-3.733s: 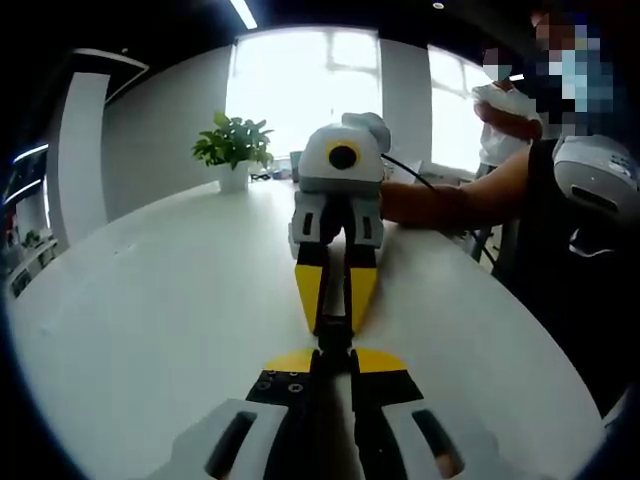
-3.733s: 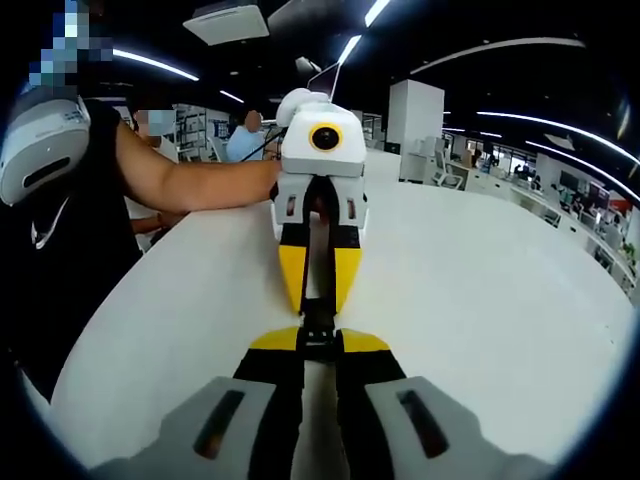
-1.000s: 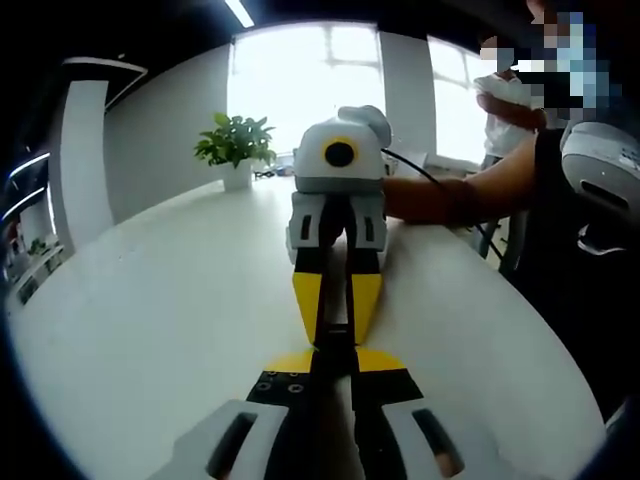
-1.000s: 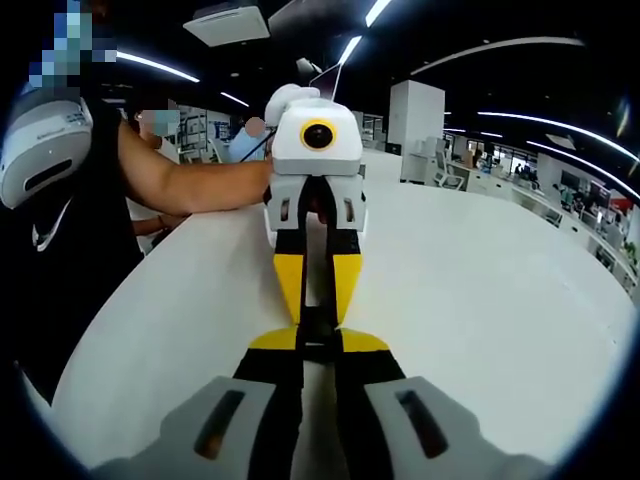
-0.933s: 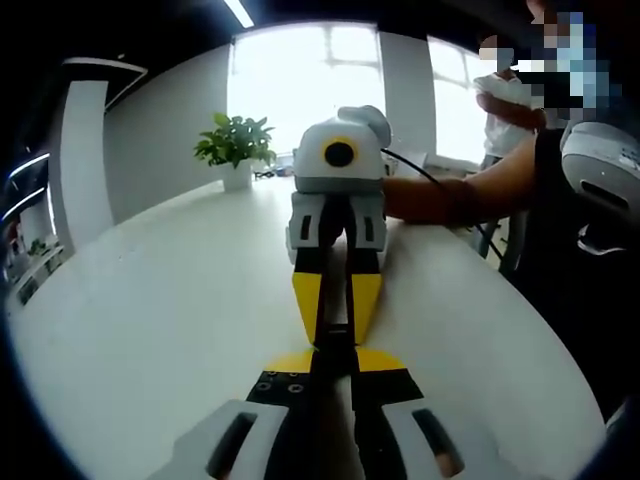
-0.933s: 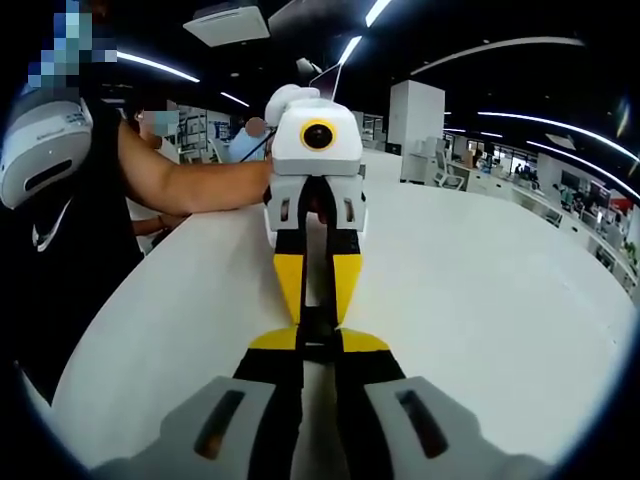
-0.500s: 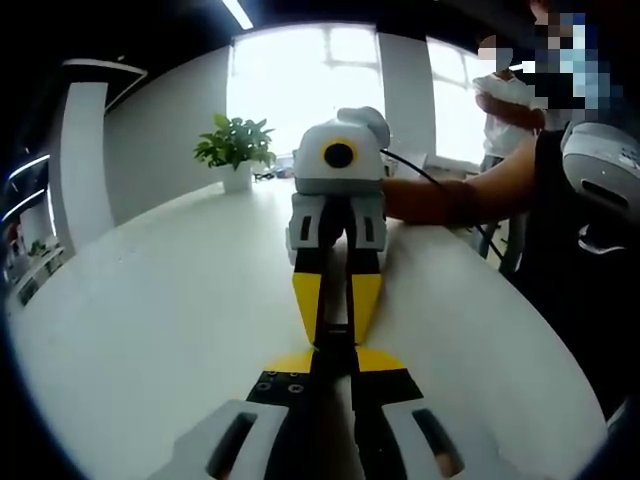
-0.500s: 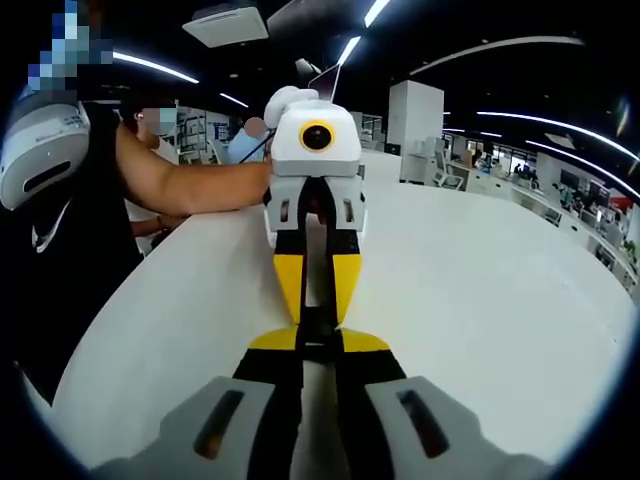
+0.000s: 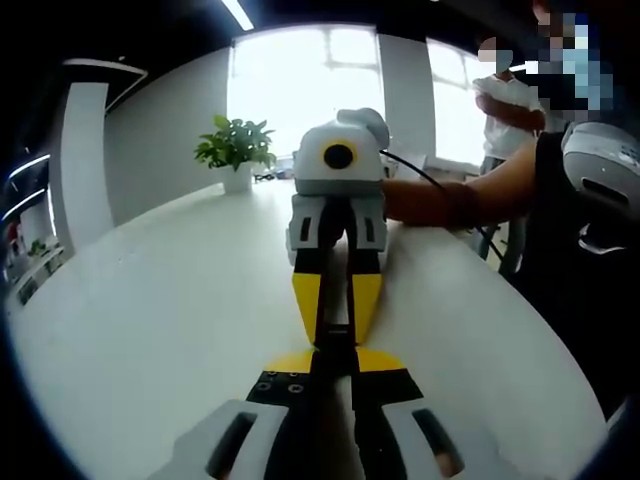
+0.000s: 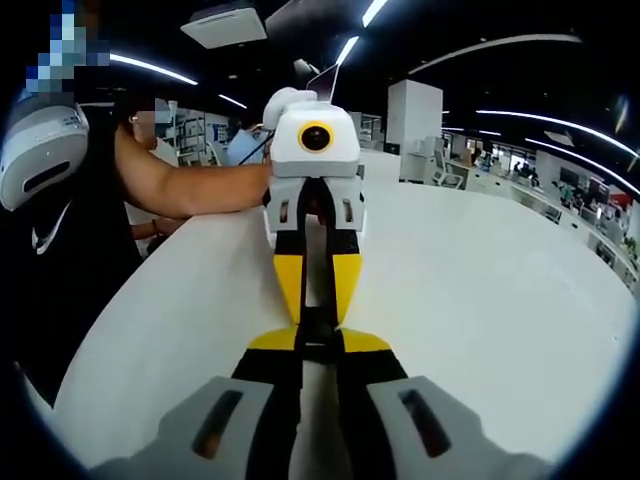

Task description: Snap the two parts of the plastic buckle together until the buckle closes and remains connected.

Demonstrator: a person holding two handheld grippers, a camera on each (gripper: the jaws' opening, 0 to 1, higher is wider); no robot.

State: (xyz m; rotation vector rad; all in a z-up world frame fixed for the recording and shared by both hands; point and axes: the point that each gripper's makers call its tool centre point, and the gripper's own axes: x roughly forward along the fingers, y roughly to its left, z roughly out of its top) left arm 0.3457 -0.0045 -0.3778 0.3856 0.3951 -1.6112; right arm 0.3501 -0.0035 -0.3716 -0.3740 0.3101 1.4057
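Observation:
The black plastic buckle (image 9: 335, 340) is pinched between the two grippers, which face each other tip to tip over the white table (image 9: 160, 320). My left gripper (image 9: 335, 360) is shut on the near half of the buckle. The right gripper (image 9: 335, 330), with yellow jaws and a white body, comes in from above and is shut on the far half. In the right gripper view the buckle (image 10: 318, 326) lies between my right gripper (image 10: 320, 345) and the left gripper (image 10: 320, 318). The two halves sit pressed together. The jaws hide the seam between them.
A potted plant (image 9: 235, 150) stands at the far end of the table. A person's forearm (image 9: 450, 200) reaches in along the right table edge, and the same forearm (image 10: 190, 185) shows at the left in the right gripper view. Another person (image 9: 505, 110) stands behind.
Since 3.7 s ago the two grippers have closed in on each other, and less of the black buckle shows between their tips. Over the last second nothing visibly moves.

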